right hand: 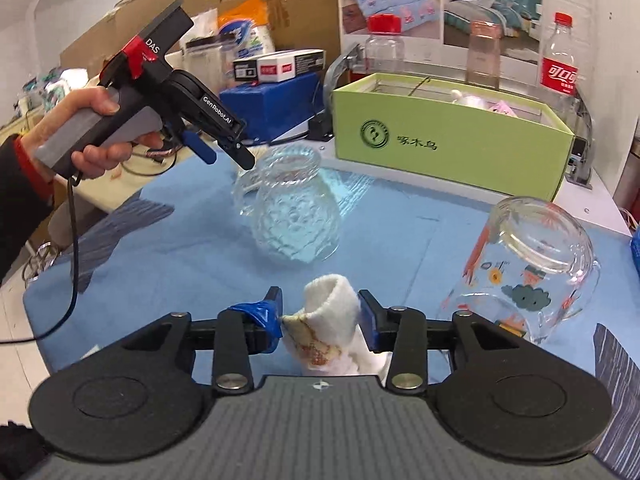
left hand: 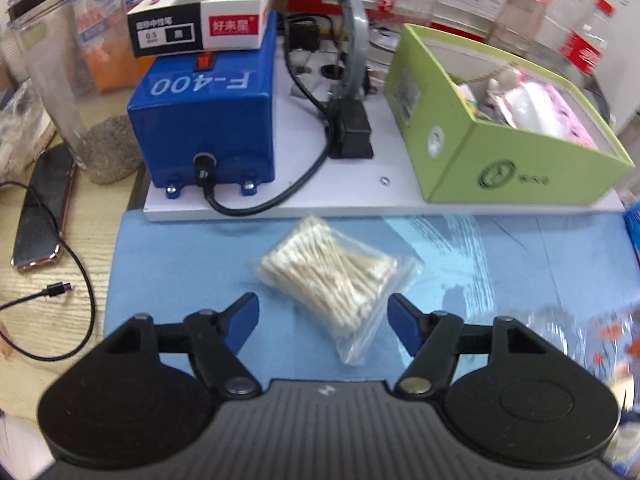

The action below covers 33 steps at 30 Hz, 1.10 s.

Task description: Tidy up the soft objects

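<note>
A clear bag of cotton swabs [left hand: 332,276] lies on the blue mat [left hand: 180,264]. My left gripper [left hand: 324,320] is open just above it, one finger on each side of the bag's near end; it also shows in the right wrist view [right hand: 226,156], held over the mat. My right gripper [right hand: 320,316] is shut on a white fleecy sock [right hand: 332,320] with a tan pattern, held above the mat. A green box [left hand: 492,152] with soft pink and white items inside stands at the back right, also in the right wrist view [right hand: 448,140].
A textured glass pitcher [right hand: 292,216] and a printed glass mug [right hand: 528,268] stand on the mat. A blue F-400 machine [left hand: 208,120] with a cable sits behind the mat. A phone [left hand: 44,208], cable and plastic jar [left hand: 76,80] are at left. Bottles line the back.
</note>
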{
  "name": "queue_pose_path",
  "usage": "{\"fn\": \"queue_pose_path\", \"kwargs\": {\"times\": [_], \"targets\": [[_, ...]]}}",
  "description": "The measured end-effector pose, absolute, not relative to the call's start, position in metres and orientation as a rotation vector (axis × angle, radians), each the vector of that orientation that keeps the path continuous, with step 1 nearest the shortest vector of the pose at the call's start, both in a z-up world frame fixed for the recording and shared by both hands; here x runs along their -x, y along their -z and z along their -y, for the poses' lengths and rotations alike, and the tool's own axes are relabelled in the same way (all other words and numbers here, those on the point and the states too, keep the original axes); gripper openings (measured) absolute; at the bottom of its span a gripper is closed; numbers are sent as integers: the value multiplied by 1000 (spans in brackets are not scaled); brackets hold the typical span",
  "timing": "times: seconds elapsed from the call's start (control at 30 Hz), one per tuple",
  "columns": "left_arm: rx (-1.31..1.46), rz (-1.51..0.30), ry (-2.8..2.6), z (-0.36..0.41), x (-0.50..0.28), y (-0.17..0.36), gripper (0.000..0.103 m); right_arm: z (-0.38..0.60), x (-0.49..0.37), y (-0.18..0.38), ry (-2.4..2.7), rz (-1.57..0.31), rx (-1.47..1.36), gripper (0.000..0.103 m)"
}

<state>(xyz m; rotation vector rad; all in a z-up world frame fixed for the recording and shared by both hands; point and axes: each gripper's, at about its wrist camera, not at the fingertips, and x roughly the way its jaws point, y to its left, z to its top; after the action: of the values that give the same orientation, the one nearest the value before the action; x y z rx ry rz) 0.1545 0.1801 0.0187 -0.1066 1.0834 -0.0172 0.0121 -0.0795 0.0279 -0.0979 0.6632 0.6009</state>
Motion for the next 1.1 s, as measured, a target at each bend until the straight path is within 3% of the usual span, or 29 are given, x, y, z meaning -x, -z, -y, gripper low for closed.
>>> {"fn": "queue_pose_path", "kwargs": {"times": [0.2,0.53,1.1], "targets": [[261,-1183,-170,-169,-193,6,71,78,-20,-30,-621,-598,45,30],[452,-1165,-204,-179,-207,9,73,116,-8,-33,-634,-561,-44,37],[28,-1203,-47,-165,-180,16,73,148,-5,-26,-561,-596,-111,41]]}}
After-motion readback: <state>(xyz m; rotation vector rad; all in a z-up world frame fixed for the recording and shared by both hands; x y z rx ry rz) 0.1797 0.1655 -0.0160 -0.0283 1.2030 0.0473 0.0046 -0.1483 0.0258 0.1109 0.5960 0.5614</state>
